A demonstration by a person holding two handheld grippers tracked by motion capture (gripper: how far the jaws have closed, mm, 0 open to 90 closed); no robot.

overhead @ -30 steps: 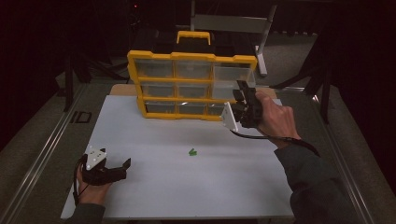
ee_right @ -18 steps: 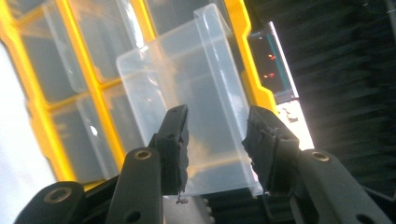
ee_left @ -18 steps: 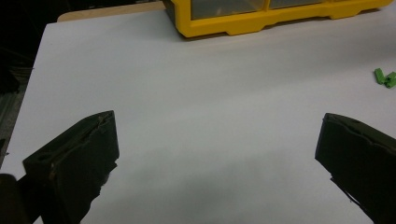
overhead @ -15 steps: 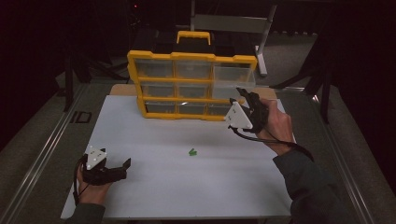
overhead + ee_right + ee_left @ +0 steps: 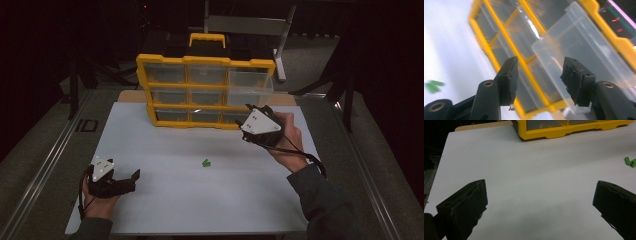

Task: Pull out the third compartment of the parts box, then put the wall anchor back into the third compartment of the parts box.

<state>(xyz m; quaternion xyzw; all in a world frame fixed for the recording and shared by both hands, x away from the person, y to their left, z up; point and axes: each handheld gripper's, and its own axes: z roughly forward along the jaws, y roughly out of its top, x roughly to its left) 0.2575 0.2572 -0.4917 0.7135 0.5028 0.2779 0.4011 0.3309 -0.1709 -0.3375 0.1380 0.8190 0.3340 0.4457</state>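
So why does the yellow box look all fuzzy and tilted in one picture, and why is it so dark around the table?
In the right gripper view the yellow organizer is blurred and slanted, since that camera tilts with the hand; a bright glare streak crosses its clear drawers. In the high view light falls on the white tabletop, the room behind staying black. The left gripper view is sharp, with soft shadow between the jaws.

Small green pieces (image 5: 205,162) lie together on the white desk (image 5: 165,200), well apart from a grey metal frame (image 5: 250,24) behind.
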